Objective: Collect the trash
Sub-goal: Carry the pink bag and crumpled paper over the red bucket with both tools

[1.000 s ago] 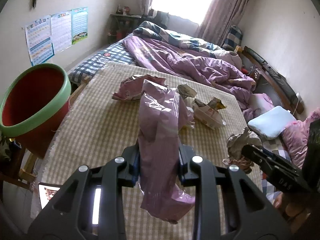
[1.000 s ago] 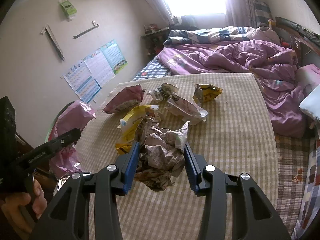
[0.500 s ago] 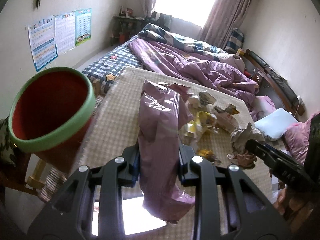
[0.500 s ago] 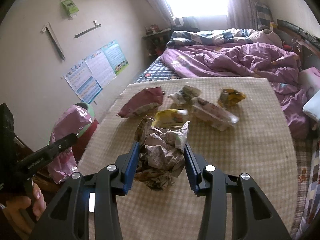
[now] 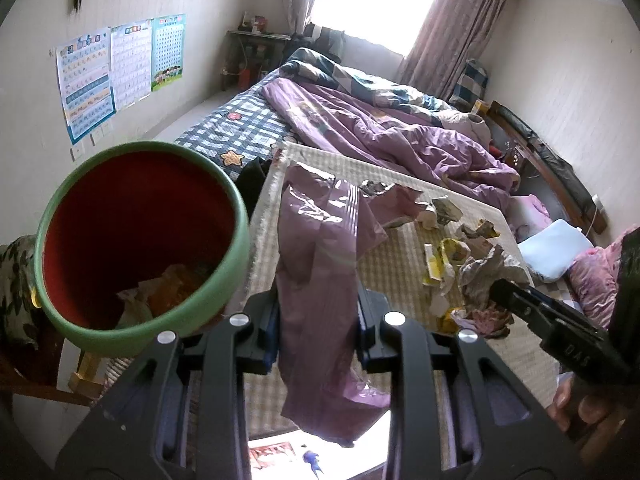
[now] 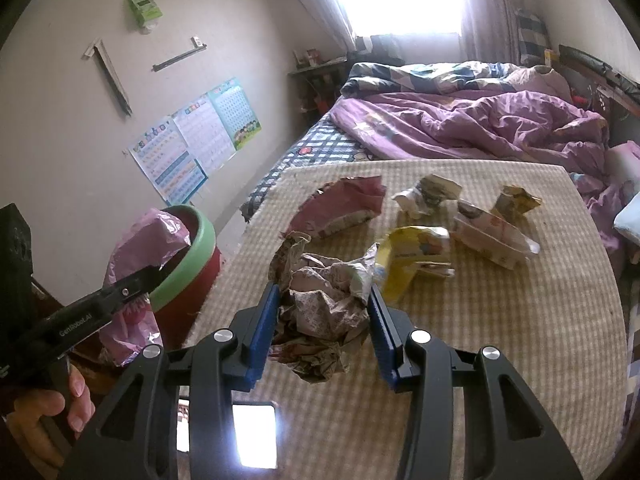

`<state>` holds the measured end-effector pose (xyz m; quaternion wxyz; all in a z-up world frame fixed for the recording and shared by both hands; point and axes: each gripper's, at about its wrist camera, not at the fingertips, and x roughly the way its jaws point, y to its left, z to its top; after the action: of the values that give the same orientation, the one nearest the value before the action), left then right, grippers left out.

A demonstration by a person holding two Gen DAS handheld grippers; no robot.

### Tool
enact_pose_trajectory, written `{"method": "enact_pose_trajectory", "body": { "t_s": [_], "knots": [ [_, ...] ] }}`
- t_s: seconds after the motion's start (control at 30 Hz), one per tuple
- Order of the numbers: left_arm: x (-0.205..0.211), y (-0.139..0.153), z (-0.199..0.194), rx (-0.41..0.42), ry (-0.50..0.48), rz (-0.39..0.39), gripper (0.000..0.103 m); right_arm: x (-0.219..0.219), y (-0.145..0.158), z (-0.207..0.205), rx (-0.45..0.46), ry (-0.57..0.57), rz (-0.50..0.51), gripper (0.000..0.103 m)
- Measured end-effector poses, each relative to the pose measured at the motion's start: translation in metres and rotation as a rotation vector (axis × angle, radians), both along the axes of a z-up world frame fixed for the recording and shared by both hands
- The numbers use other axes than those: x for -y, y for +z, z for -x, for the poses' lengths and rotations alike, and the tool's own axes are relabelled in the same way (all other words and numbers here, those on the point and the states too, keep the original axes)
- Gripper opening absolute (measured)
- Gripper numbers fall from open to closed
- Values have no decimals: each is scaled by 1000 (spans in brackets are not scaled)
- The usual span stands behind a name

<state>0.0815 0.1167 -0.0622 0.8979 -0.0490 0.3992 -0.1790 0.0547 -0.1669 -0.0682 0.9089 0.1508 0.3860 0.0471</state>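
A crumpled purple plastic bag (image 5: 320,280) hangs clamped between the jaws of my left gripper (image 5: 316,320), just right of the red bin with a green rim (image 5: 136,240), which already holds some wrappers. My right gripper (image 6: 322,320) is clamped on a ball of crumpled paper (image 6: 324,304) above the checked table mat (image 6: 500,320). Ahead of it on the mat lie a pink packet (image 6: 344,208), a yellow wrapper (image 6: 412,256) and other scraps.

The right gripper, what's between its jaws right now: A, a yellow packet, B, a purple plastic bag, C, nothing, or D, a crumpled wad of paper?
D: the right gripper has its blue jaws closed on a crumpled paper wad.
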Motion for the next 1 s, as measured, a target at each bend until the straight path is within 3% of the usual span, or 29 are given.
{"method": "enact_pose_trajectory", "body": {
  "t_s": [0.43, 1.0],
  "knots": [
    [-39, 5, -13, 9, 2, 36, 28, -43, 15, -19, 42, 34, 24, 43],
    [-122, 1, -27, 12, 178, 13, 28, -104, 34, -60, 98, 130, 4, 44]
  ]
}}
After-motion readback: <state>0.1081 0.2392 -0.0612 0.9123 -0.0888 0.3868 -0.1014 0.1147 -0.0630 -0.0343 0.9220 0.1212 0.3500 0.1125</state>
